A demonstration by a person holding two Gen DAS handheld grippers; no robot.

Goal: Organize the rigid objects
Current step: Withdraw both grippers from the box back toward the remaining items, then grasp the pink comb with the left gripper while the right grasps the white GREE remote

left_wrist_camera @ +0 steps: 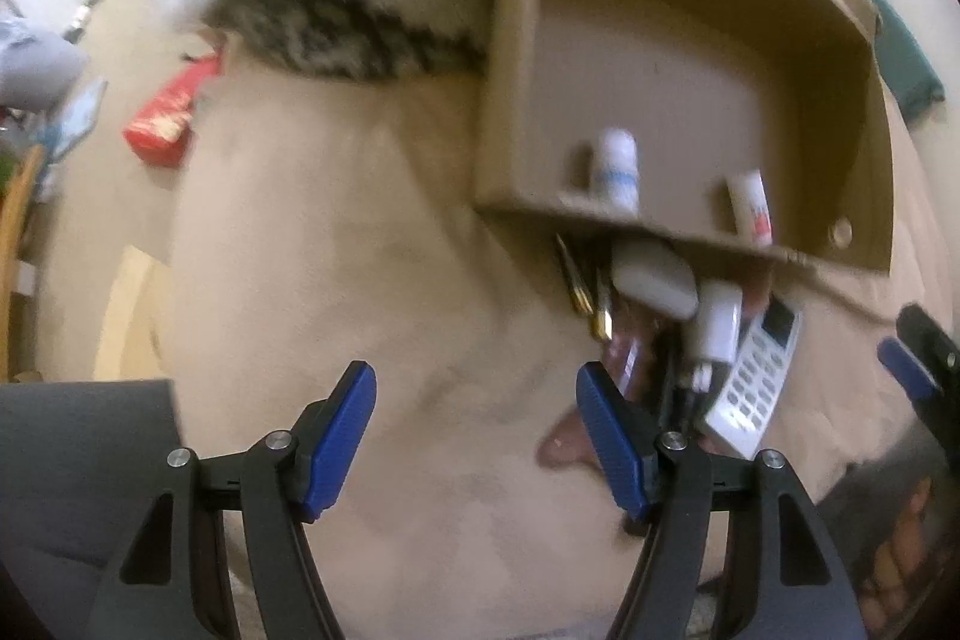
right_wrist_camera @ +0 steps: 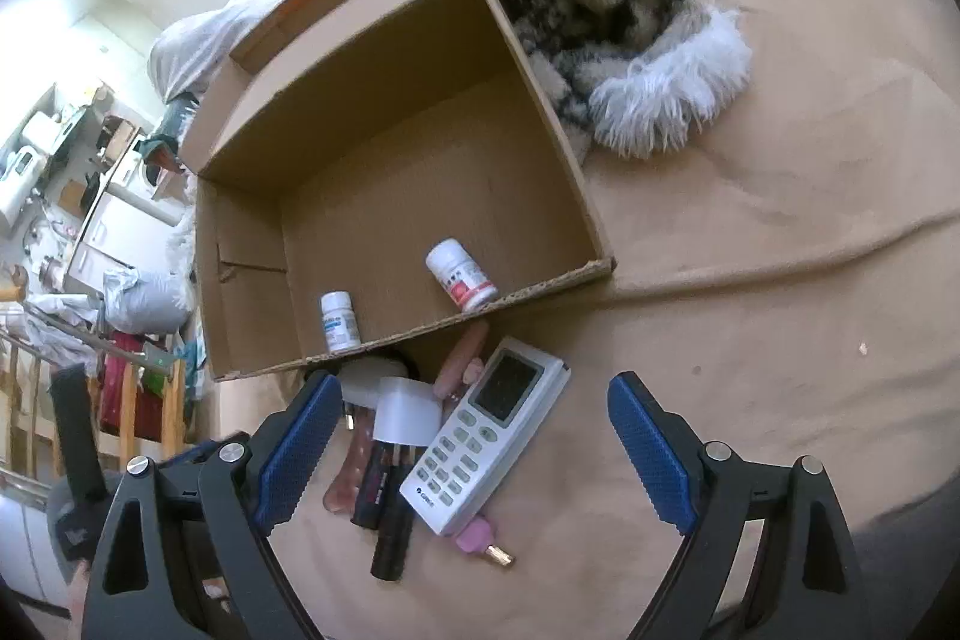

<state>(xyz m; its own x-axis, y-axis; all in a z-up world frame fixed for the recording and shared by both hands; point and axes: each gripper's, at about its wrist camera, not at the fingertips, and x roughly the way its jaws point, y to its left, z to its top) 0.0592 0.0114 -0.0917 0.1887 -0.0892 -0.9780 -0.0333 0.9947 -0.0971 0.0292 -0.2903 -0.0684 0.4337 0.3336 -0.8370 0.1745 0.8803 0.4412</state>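
while the right gripper [right_wrist_camera: 474, 451] is held wide open and empty over the pile beside the cardboard box [right_wrist_camera: 540, 112], the remote [right_wrist_camera: 486, 430] could be pinched together with the white charger [right_wrist_camera: 403, 411] touching it, and one could be dropped. the left gripper [left_wrist_camera: 477, 439] is also wide and empty. two pill bottles [right_wrist_camera: 462, 274] are seen inside the box; their labels and the remote's small logo cannot be read.
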